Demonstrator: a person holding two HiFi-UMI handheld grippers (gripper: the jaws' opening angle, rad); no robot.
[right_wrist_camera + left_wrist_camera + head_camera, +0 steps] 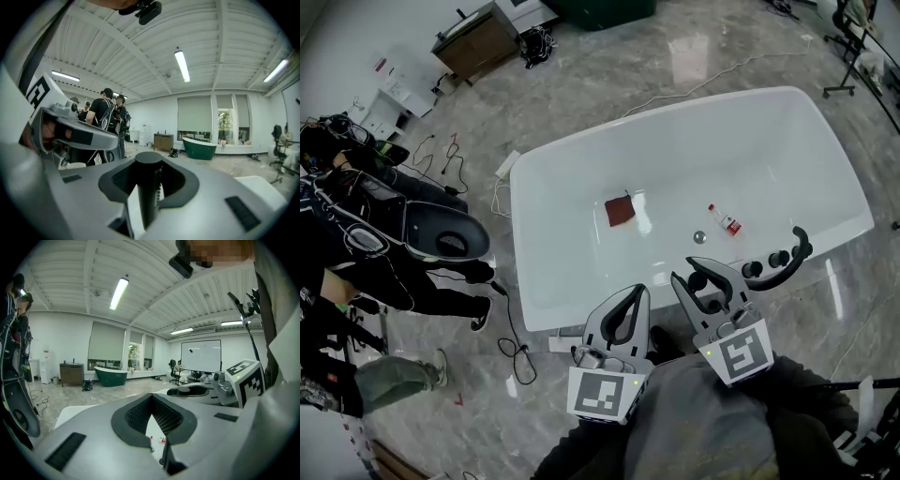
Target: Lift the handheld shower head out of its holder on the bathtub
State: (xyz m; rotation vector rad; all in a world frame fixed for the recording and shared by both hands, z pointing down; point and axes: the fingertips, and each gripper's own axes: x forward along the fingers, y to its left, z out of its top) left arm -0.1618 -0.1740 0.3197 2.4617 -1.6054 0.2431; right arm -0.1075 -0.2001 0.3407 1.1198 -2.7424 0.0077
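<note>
Upright between the jaws of the right gripper [705, 284]: shower head [149, 187], a black round stem with a flat top. Gripped from both sides, jaws partly spread around it. Hangs over the near rim of the white tub [581, 159], just left of two black knobs [753, 269] and a curved black spout [795, 253] on that rim. No telling whether quite free of its holder. Beside it, nearer the tub's near corner, left gripper [630, 292]: jaw tips together, nothing between them. Inside the tub, well apart: a red cloth [620, 211], a small bottle [727, 221] on its side, a drain [699, 237]. Off to the left on the marbled floor [609, 84], people [356, 244] in dark clothes.
</note>
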